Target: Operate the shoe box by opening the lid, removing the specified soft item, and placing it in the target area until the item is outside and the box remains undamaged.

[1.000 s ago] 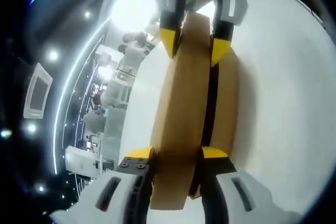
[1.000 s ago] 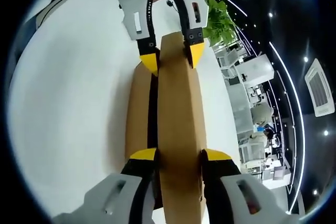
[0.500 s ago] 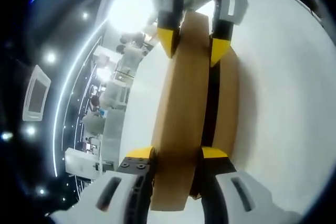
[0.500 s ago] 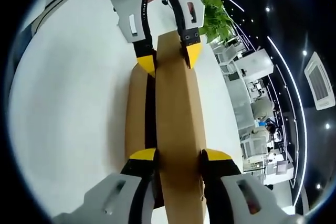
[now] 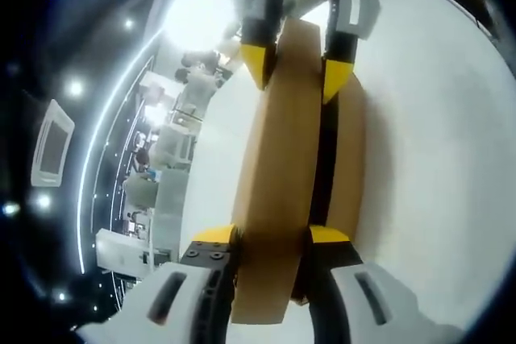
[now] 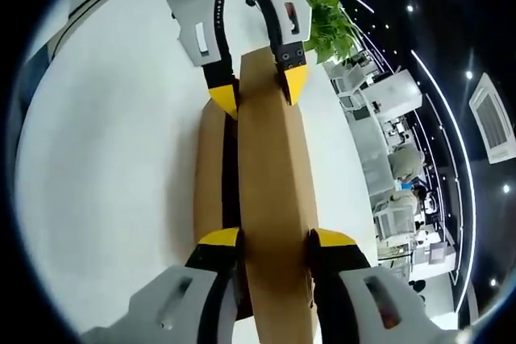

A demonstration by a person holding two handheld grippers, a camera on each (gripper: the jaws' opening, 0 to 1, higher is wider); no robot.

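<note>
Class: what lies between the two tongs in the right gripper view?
The cardboard lid spans from the right tongs, clamped on its near end, to the left tongs on its far end.

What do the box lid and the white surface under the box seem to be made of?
The box lid looks like plain brown cardboard: matte, uniform tan, with clean straight edges. The white surface is smooth with a soft sheen, perhaps laminate or painted board; the material cannot be told for certain.
</note>
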